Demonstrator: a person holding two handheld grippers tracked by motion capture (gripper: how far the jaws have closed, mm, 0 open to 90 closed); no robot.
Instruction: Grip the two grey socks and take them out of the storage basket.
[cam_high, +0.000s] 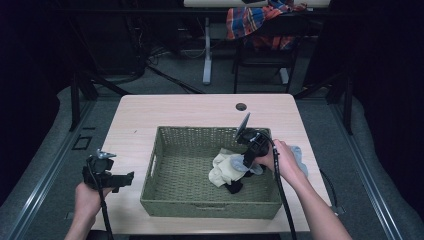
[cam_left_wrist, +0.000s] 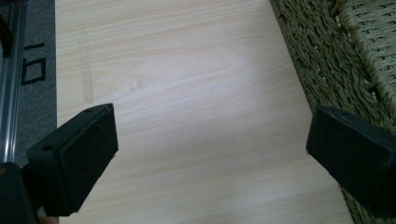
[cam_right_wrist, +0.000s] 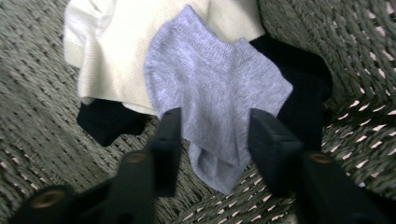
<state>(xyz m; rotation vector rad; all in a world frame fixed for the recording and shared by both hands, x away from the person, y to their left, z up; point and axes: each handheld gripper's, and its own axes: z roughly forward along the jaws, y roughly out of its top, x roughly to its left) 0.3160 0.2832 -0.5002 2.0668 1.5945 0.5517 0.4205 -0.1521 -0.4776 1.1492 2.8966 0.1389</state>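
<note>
My right tongs straddle the grey sock in the wicker basket, pads beside it, grip unconfirmed; its long axis runs toward me, narrow end nearest; left tongs apart over the surface.

Between the black jaws of the right claw lay a pale grey sock. Beyond it was a cream cloth, with black fabric beside it. The woven basket was olive green, the worktop light wood-grain.
</note>
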